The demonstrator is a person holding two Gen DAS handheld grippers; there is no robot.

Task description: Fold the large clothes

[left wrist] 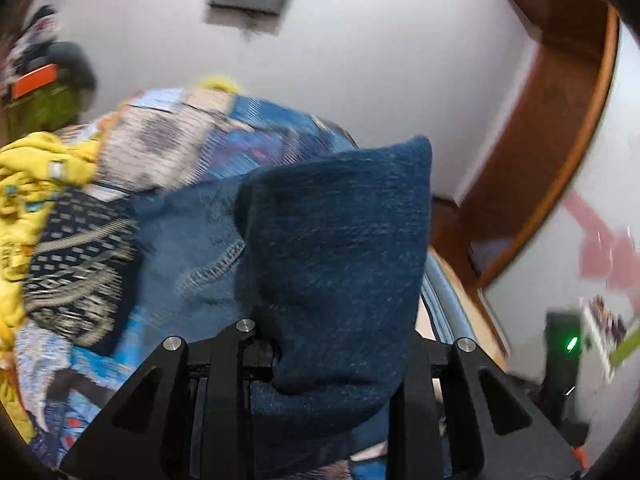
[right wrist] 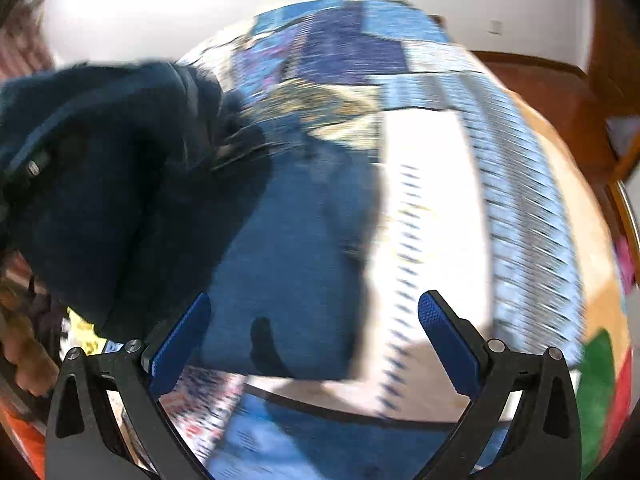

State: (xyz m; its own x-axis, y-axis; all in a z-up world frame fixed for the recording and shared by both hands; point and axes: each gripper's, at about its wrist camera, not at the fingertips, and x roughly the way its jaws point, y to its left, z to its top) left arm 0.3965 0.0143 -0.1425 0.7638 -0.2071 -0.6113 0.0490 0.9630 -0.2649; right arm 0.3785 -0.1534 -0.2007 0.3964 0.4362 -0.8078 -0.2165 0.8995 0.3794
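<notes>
1. Left gripper (left wrist: 324, 344) has its jaws closed on a thick fold of the dark blue jeans (left wrist: 336, 248); the denim bulges up between the black finger frames and hides the pads, so the fold fills the middle of the left wrist view.

2. Just beyond that fold and to its left, a paler stretch of the same jeans shows a curved line of light stitching, lying on the patchwork bedspread (left wrist: 256, 136).

3. Further left of the left gripper sits a heap of other clothes: a dark patterned garment (left wrist: 76, 264) lies against a yellow garment (left wrist: 28, 184), both on the bedspread.

4. Right of the left gripper a wooden frame (left wrist: 560, 128) stands against the white wall, well away from the denim.

5. Right gripper (right wrist: 314, 344) hangs with its jaws spread wide, blue pads (right wrist: 448, 344) apart and nothing between them.

6. Directly ahead of the right gripper, between its fingers, a flat panel of the jeans (right wrist: 288, 248) lies on the bedspread (right wrist: 520, 200), its near edge just past the fingertips.

7. Up and to the left of the right gripper, a raised bunch of the dark denim (right wrist: 92, 184) hangs above the flat panel. The picture is blurred, so finer detail there cannot be told.

8. A hand (right wrist: 24, 356) shows at the far left edge, below that bunch.
</notes>
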